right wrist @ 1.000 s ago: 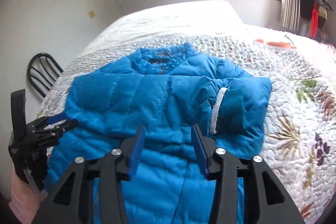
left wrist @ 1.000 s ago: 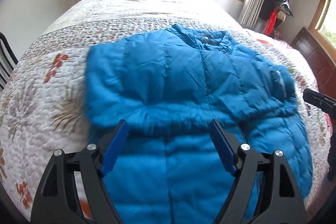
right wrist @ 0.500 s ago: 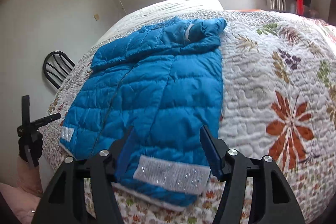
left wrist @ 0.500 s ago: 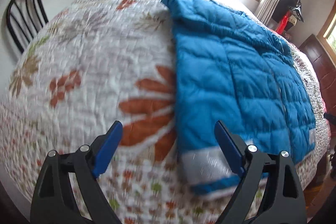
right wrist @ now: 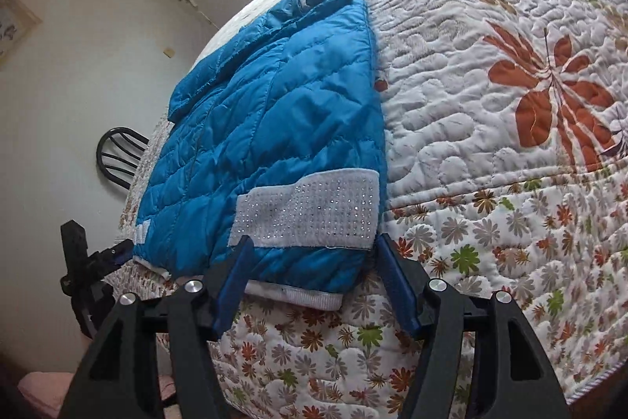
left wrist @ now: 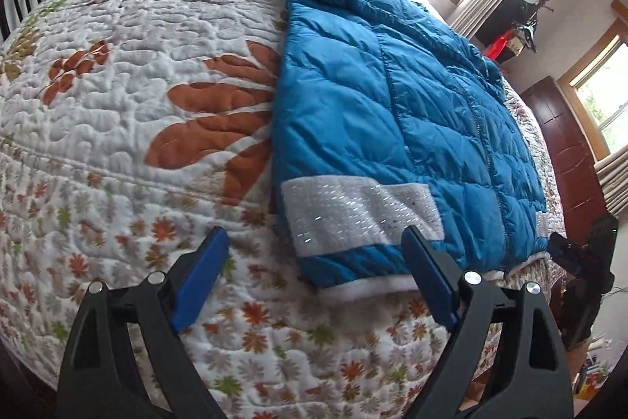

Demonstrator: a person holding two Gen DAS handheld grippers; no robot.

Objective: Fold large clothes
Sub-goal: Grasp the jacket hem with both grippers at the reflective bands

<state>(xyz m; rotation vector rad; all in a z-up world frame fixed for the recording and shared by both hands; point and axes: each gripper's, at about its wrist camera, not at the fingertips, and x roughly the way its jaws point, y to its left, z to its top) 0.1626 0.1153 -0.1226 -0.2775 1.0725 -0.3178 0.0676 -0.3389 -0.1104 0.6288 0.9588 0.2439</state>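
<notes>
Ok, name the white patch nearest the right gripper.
The big studded patch, directly ahead of the right gripper; the other patch sits across the hem, by the left gripper.

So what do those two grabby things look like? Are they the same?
Yes, they match. The left gripper and the right gripper each have a black plastic frame with triangle-shaped holes, round silver bolts at the joints, and two flat bright blue fingers sticking forward. No cables, stickers or sleeves show on them up close.

jacket (left wrist: 392,112) on bed (left wrist: 137,65), chair (right wrist: 117,156) beside
</notes>
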